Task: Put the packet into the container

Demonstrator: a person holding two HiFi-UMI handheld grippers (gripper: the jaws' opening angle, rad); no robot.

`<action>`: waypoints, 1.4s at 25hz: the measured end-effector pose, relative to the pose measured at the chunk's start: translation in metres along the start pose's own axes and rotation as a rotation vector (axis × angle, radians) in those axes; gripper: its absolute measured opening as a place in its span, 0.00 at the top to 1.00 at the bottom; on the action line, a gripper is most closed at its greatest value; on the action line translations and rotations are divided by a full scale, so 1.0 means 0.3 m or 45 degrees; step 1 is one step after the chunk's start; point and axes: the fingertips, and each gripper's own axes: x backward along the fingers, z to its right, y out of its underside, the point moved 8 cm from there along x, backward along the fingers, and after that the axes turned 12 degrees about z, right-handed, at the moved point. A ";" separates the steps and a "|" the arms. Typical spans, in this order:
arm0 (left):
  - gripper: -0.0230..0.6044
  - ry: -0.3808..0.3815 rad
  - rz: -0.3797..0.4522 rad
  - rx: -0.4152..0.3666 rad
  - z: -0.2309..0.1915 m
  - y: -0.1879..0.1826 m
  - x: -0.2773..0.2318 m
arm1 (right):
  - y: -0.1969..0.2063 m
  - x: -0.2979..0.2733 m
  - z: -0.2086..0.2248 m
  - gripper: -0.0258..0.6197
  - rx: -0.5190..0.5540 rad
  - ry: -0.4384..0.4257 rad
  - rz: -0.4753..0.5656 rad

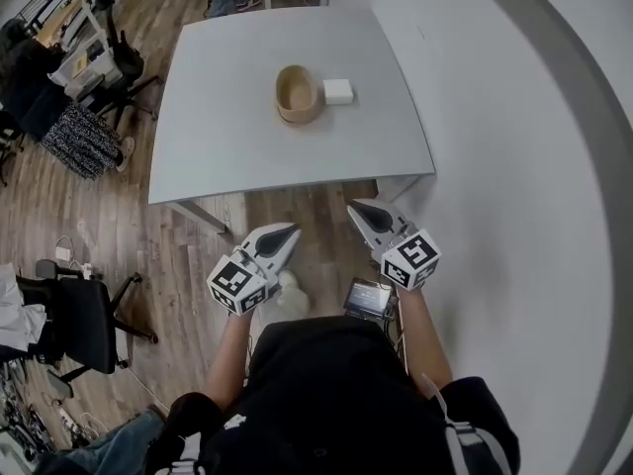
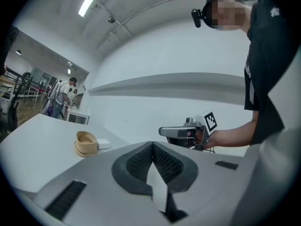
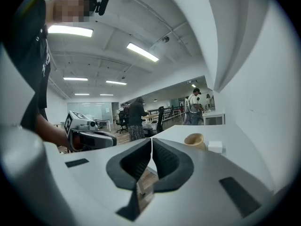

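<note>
left hand-held gripper (image 1: 291,230) and right hand-held gripper (image 1: 354,207) both closed, empty. packet (image 1: 337,91) just beside container (image 1: 299,94) on table (image 1: 247,142): looks light, small, maybe soft; pinch across its width.

Open-plan office: grey table (image 1: 247,117) set by a curved white wall (image 1: 514,117).
Wood-plank floor (image 1: 148,255) is seen under & around the table; the wall is crossed by a grey band (image 2: 178,82). A black office chair (image 1: 84,315) is parked at left, w/ more desks & chairs (image 1: 89,57) beyond. Ceiling is lit by strip lights (image 3: 141,52).
</note>
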 end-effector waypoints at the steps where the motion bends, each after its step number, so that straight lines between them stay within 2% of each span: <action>1: 0.95 0.001 0.009 -0.003 -0.053 -0.017 -0.013 | -0.011 -0.050 0.018 0.92 0.014 -0.001 -0.004; 8: 0.95 0.043 0.010 -0.008 -0.313 -0.091 -0.075 | -0.031 -0.283 0.126 0.92 0.035 0.061 -0.009; 18: 0.95 0.095 -0.032 0.017 -0.516 -0.081 -0.276 | -0.023 -0.410 0.358 0.92 0.017 0.127 0.006; 28: 0.95 0.016 -0.053 -0.006 -0.759 -0.101 -0.526 | -0.009 -0.603 0.698 0.92 -0.020 0.083 0.008; 35: 0.95 -0.031 -0.059 -0.012 -0.850 -0.104 -0.728 | -0.014 -0.681 0.934 0.92 -0.023 0.028 -0.022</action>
